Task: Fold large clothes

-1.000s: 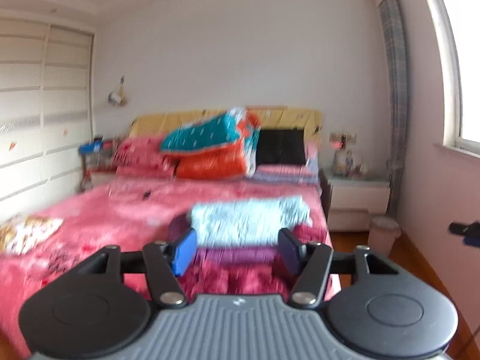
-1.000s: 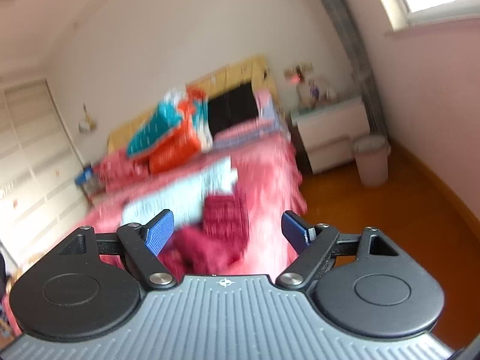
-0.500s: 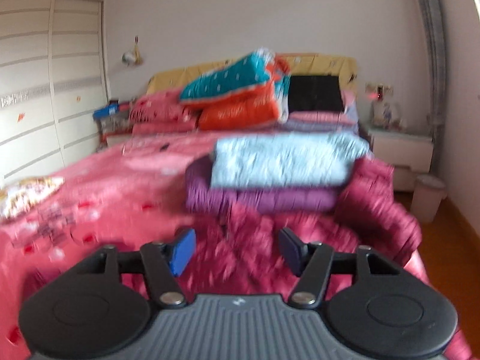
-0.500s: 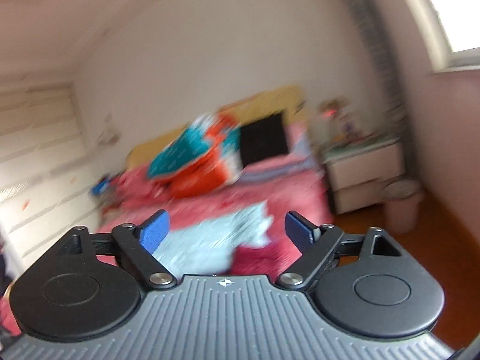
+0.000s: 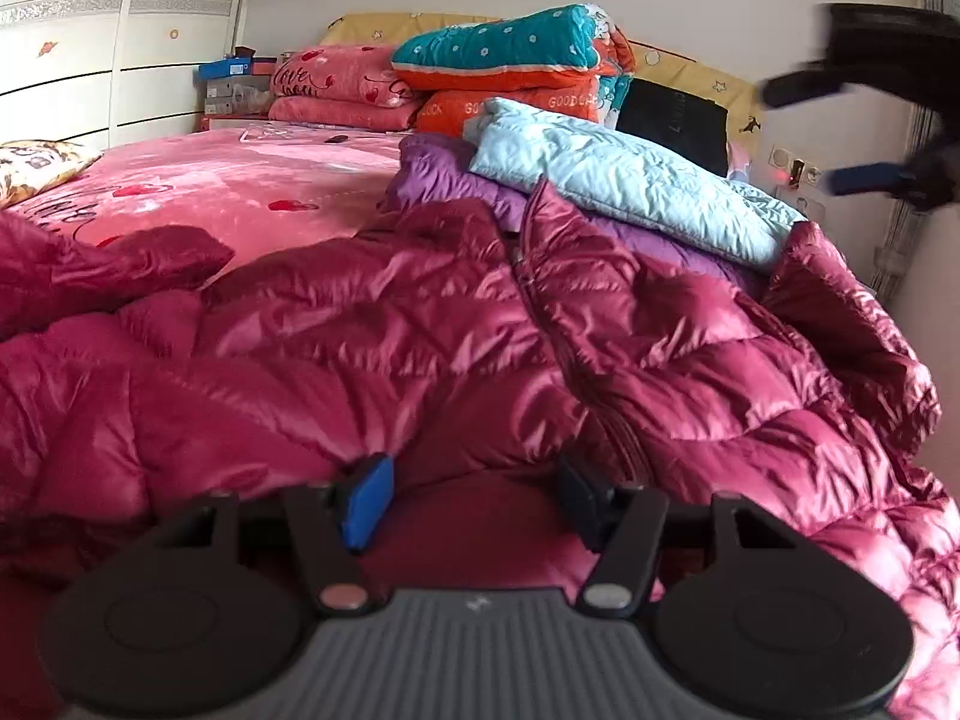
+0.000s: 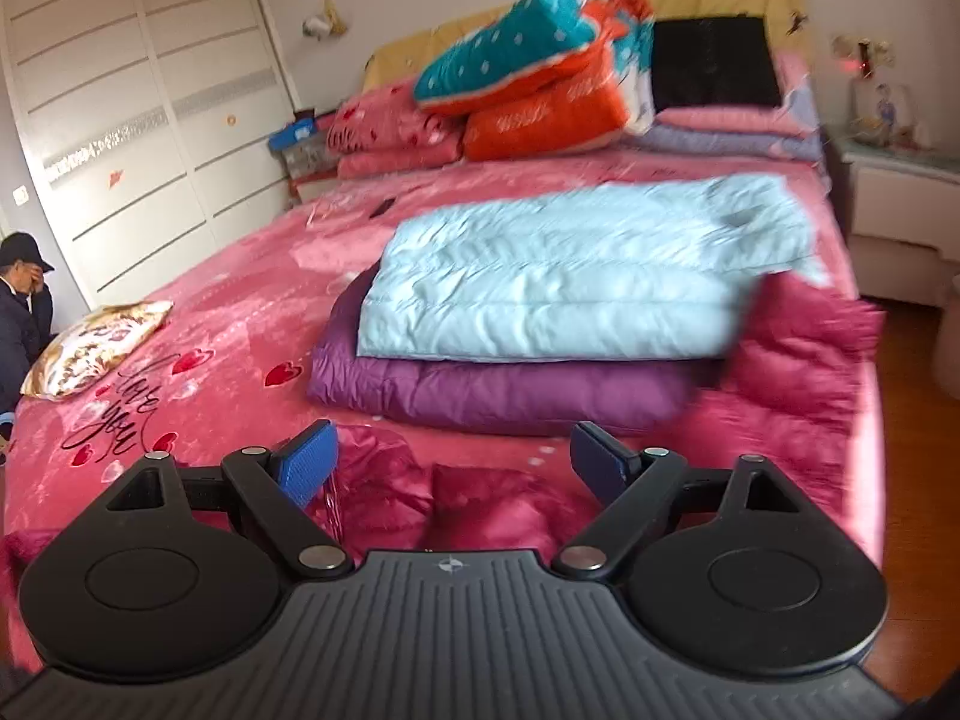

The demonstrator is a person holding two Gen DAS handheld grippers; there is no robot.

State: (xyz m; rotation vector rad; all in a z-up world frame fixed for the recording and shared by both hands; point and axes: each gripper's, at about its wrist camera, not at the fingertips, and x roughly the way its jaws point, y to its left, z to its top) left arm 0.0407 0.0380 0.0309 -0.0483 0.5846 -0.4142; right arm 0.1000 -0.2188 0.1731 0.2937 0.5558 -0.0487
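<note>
The left gripper (image 5: 474,501) hung low over the crimson coat (image 5: 450,348), its jaws partly open, nothing pinched between them; the fabric lay just under the pads. The coat sprawled unfolded across the foot of the bed (image 5: 252,180), reaching its right edge. Behind it, towards the bed's middle, a folded blue coat (image 5: 624,180) lay on a folded purple one (image 5: 444,180). The right gripper (image 6: 453,468) was above the bed's foot, jaws wide apart and empty, the crimson coat below them. Pillows (image 6: 390,132) and quilts (image 6: 540,72) were stacked at the headboard. A small cushion (image 6: 96,348) lay at the left edge.
</note>
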